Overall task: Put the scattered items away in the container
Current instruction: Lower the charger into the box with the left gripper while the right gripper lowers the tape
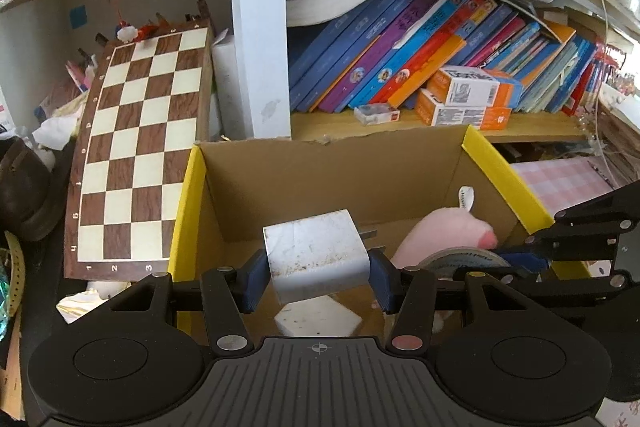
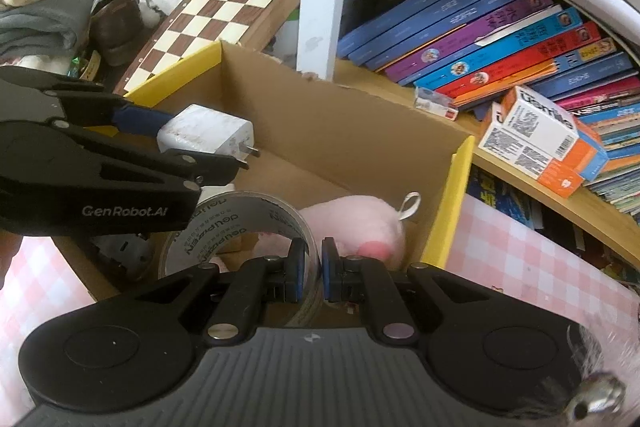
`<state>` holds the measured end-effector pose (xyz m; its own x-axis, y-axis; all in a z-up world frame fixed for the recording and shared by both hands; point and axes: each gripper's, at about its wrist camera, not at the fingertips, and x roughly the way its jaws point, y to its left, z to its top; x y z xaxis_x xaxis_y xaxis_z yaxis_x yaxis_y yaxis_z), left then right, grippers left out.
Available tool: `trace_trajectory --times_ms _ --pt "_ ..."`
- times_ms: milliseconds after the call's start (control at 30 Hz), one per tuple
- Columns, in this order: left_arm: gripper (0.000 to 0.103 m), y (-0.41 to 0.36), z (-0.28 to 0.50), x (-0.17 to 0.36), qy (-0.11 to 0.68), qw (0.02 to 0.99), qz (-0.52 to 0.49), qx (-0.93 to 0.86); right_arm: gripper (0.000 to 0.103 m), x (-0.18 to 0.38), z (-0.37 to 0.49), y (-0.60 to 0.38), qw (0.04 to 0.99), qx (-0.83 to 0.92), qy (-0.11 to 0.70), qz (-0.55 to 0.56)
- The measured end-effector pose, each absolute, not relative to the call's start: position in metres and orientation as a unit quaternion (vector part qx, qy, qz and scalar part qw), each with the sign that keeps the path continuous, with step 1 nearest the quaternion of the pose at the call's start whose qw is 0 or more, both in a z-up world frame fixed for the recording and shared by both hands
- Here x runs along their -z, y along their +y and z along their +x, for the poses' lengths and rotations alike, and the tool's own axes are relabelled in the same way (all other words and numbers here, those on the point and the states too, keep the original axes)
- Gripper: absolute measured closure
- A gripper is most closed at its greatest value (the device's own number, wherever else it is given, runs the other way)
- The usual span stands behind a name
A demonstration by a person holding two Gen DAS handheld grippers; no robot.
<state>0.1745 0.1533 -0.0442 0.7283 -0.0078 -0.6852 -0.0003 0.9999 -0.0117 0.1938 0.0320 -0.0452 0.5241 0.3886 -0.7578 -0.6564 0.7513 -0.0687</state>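
A cardboard box (image 1: 328, 175) with yellow rims stands open in front of the shelf; it also shows in the right wrist view (image 2: 344, 131). My left gripper (image 1: 316, 273) is shut on a white plug charger (image 1: 316, 255) and holds it above the box; the charger shows in the right wrist view too (image 2: 208, 131). My right gripper (image 2: 311, 269) is shut on the rim of a clear tape roll (image 2: 240, 223) over the box's near side. A pink plush toy (image 2: 356, 223) lies inside the box, at its right (image 1: 444, 231). A white block (image 1: 318, 317) lies on the box floor below the charger.
A chessboard (image 1: 140, 147) leans at the box's left. Slanted books (image 1: 420, 55) and orange-white cartons (image 2: 536, 139) fill the shelf behind. A pink checked tablecloth (image 2: 520, 259) lies right of the box. A brown shoe (image 2: 116, 23) and folded cloths (image 2: 40, 11) are at the far left.
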Motion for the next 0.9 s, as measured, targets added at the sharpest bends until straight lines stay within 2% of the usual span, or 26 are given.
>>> trace_trajectory --times_ms 733,800,867,900 --pt "0.051 0.1505 0.182 0.0494 0.378 0.926 0.004 0.007 0.091 0.0545 0.1985 0.0403 0.847 -0.317 0.387 -0.18" --pt "0.05 0.15 0.1822 0.0485 0.377 0.926 0.005 0.008 0.087 0.0544 0.198 0.0406 0.847 -0.316 0.387 -0.18" --pt "0.039 0.1493 0.182 0.0476 0.375 0.927 0.007 0.009 0.072 0.053 0.1971 0.0407 0.85 -0.314 0.383 -0.18" --pt "0.039 0.1487 0.1815 0.0472 0.373 0.928 0.008 0.01 0.07 0.052 0.1966 0.0408 0.85 -0.316 0.382 -0.179"
